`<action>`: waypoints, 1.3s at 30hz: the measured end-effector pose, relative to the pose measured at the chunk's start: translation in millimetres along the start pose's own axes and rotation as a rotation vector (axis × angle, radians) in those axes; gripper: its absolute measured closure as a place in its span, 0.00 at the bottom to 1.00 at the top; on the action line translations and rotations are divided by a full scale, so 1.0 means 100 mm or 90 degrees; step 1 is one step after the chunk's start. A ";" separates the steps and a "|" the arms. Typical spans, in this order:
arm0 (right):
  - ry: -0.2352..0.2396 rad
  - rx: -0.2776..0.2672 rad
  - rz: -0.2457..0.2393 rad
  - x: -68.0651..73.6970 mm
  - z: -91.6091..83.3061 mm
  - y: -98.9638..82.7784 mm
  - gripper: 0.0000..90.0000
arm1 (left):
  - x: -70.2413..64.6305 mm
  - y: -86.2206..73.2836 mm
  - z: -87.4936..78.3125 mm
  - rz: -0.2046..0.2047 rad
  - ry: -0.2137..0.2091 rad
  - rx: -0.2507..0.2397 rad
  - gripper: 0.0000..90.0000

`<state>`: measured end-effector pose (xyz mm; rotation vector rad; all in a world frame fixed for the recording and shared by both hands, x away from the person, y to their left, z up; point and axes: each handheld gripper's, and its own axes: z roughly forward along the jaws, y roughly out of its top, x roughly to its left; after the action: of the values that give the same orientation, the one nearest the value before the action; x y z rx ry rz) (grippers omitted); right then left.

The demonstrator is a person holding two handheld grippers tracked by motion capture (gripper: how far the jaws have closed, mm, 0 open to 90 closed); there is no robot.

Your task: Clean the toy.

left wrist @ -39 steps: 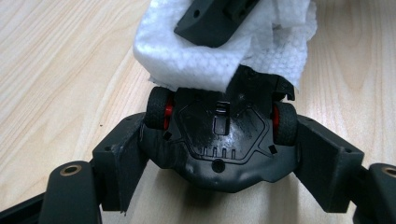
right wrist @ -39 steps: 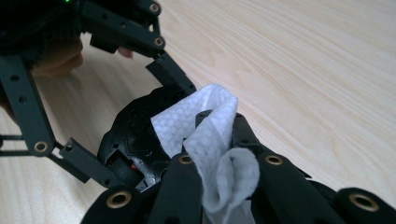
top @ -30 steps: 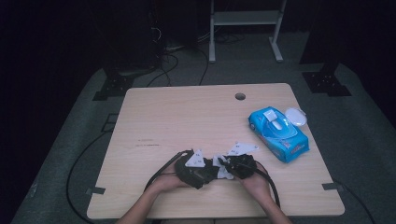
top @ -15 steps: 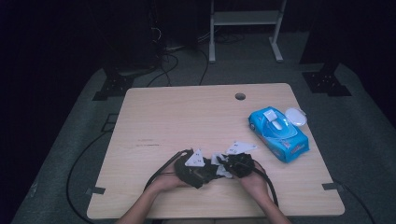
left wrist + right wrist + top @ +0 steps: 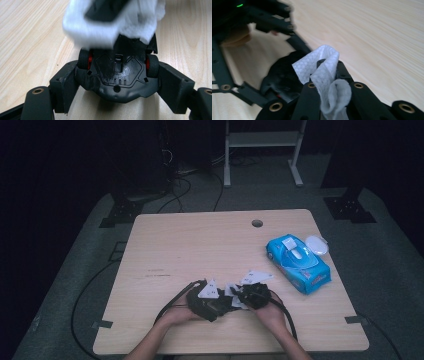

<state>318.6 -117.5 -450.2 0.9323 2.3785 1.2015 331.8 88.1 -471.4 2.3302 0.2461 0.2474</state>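
Note:
A small black toy car (image 5: 117, 82) with red wheel hubs sits between the jaws of my left gripper (image 5: 118, 72), underside toward the camera; the jaws press on its two sides. My right gripper (image 5: 329, 65) is shut on a folded white wipe (image 5: 312, 65) and holds it against the far end of the car (image 5: 280, 77). The wipe (image 5: 100, 32) looks blurred in the left gripper view. In the high view both grippers, left (image 5: 222, 305) and right (image 5: 239, 296), meet tip to tip near the table's front edge, with white wipe (image 5: 234, 291) showing between them.
A blue pack of wipes (image 5: 298, 263) lies at the table's right side with its white lid (image 5: 316, 244) flipped open. A cable hole (image 5: 257, 223) sits near the far edge of the wooden table (image 5: 200, 245). Cables trail off the front left.
The right gripper with the wipe has shifted slightly against the car. The left hand and the car have stayed in place.

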 end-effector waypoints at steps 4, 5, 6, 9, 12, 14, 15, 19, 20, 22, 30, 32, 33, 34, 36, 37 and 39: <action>-0.012 0.009 -0.016 -0.01 -0.02 0.01 0.94 | 0.02 -0.02 -0.02 -0.001 0.000 0.000 0.26; -0.012 0.009 -0.016 -0.01 -0.02 0.01 0.94 | 0.02 -0.02 -0.02 -0.001 0.000 0.000 0.26; -0.034 0.008 0.005 -0.14 -0.11 -0.06 0.93 | 0.02 -0.03 -0.03 -0.006 -0.003 -0.004 0.26; -0.067 0.011 0.023 -0.29 -0.26 -0.14 0.94 | 0.02 -0.03 -0.02 -0.010 -0.004 -0.009 0.26; -0.064 0.013 0.031 -0.31 -0.32 -0.16 0.94 | 0.02 -0.03 -0.01 -0.007 -0.001 -0.007 0.26; -0.034 0.007 0.018 -0.23 -0.30 -0.15 0.94 | 0.03 -0.03 -0.01 -0.009 0.000 -0.008 0.26; -0.024 0.010 0.006 -0.18 -0.27 -0.13 0.93 | 0.03 -0.03 -0.01 -0.009 0.000 -0.009 0.26; -0.036 0.027 -0.026 -0.14 -0.24 -0.12 0.93 | 0.04 -0.04 -0.03 -0.006 0.001 -0.004 0.26; -0.047 0.028 -0.019 -0.18 -0.27 -0.15 0.93 | 0.04 -0.04 -0.03 -0.006 0.001 -0.004 0.26; -0.072 0.035 0.000 -0.31 -0.35 -0.20 0.93 | 0.05 -0.05 -0.04 -0.011 -0.002 -0.007 0.26; -0.016 0.030 -0.024 -0.16 -0.39 -0.27 0.93 | 0.05 -0.04 -0.03 -0.005 0.005 -0.003 0.26; -0.019 0.036 -0.024 -0.17 -0.41 -0.26 0.93 | 0.05 -0.04 -0.03 -0.006 0.005 -0.003 0.26; -0.028 0.038 -0.017 -0.21 -0.42 -0.27 0.93 | 0.05 -0.04 -0.04 -0.006 0.004 -0.002 0.26; -0.028 0.038 -0.017 -0.21 -0.42 -0.27 0.93 | 0.05 -0.04 -0.04 -0.006 0.004 -0.002 0.26; -0.042 0.038 0.007 -0.30 -0.48 -0.32 0.93 | 0.06 -0.05 -0.04 -0.005 0.003 -0.002 0.26; -0.045 0.039 0.015 -0.32 -0.51 -0.35 0.93 | 0.07 -0.05 -0.04 -0.006 0.002 -0.003 0.26; -0.031 0.035 0.010 -0.29 -0.55 -0.38 0.93 | 0.07 -0.05 -0.03 -0.007 0.002 -0.006 0.26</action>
<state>294.6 -186.1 -448.5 0.9877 2.3815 1.1119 337.1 95.4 -472.2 2.3190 0.2589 0.2472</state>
